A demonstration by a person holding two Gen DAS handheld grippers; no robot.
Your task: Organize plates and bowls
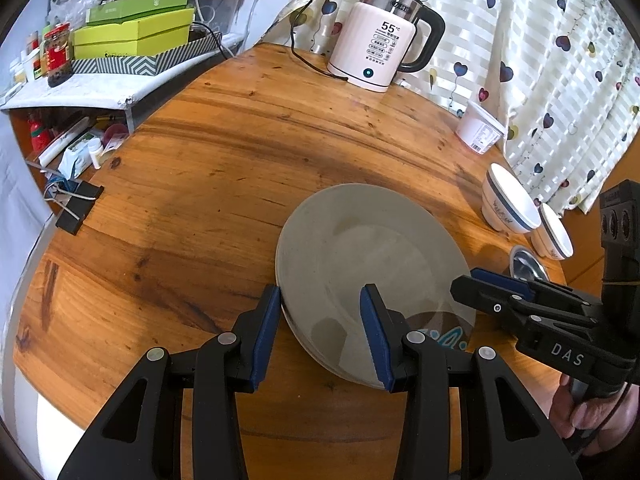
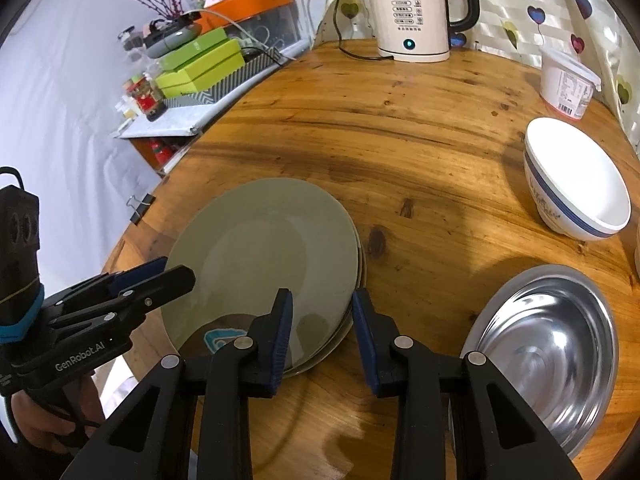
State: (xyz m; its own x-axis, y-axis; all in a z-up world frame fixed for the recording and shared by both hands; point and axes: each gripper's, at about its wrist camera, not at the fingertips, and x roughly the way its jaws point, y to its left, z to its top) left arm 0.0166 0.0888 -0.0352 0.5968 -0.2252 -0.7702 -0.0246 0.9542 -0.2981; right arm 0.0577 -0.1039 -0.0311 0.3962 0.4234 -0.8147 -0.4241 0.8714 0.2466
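Straddling the near rim of the stiff, slippery, breakable plate stack (image 1: 360,264): left gripper (image 1: 326,332) and right gripper (image 2: 322,332), both half-open, gripping nothing.

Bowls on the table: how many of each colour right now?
White bowls: 2
Steel bowl: 1
Total: 3
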